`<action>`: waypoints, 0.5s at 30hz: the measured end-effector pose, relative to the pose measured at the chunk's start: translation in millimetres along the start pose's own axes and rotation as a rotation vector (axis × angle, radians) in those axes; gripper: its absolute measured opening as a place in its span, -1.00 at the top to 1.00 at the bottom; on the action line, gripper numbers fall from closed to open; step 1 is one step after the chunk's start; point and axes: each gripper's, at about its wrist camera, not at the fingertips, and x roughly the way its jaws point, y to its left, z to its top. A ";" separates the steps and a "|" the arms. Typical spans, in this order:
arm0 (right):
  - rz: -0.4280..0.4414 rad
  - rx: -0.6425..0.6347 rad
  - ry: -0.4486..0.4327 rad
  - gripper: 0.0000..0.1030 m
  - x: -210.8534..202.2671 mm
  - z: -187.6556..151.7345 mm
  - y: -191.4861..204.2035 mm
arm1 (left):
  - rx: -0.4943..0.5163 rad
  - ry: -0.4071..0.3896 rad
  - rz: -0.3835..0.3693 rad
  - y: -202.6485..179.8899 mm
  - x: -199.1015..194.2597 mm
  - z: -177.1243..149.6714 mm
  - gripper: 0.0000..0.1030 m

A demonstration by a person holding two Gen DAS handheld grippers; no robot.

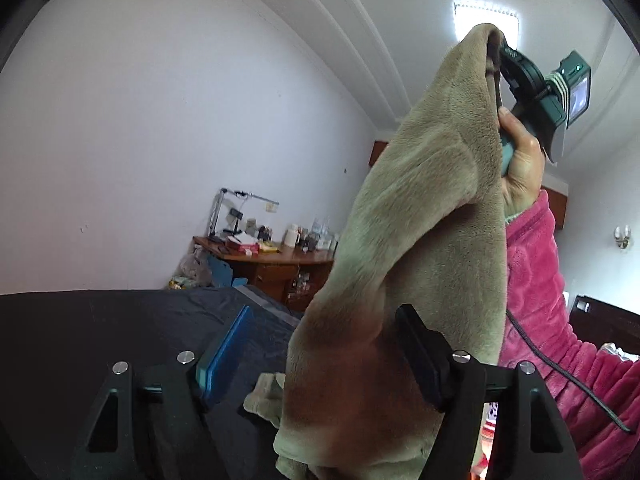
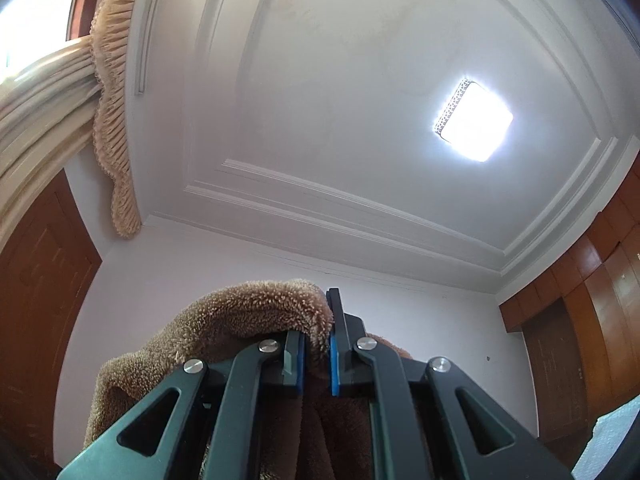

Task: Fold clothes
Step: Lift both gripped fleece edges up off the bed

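nearest my left wrist lens, the left gripper [image 1: 316,364] stands with jaws spread wide, the tan fleece garment [image 1: 408,240] draped between them, unclamped. the garment hangs from 1 o'clock above the dark bed cover [image 1: 120,320]. my right gripper [image 2: 316,356] is clamped on its top edge, held up toward the ceiling lamp [image 2: 476,122]. desk [image 1: 276,260] at 9 o'clock of the cloth.

garment [image 1: 420,208]: tan plush fleece | hanging lengthwise, top corner raised | lower end bunched on dark surface [image 1: 120,320]
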 end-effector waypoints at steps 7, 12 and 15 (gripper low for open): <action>-0.005 0.059 0.017 0.81 2.2 4.0 -15.5 | 0.036 -0.013 -0.100 8.2 6.2 13.5 -0.46; -0.003 0.064 0.038 0.80 -4.9 -8.2 -16.0 | 0.046 0.129 -0.184 -1.1 38.8 17.3 0.67; -0.021 0.046 0.060 0.80 -7.2 -13.7 -23.1 | 0.021 0.140 -0.108 0.5 32.4 21.4 0.77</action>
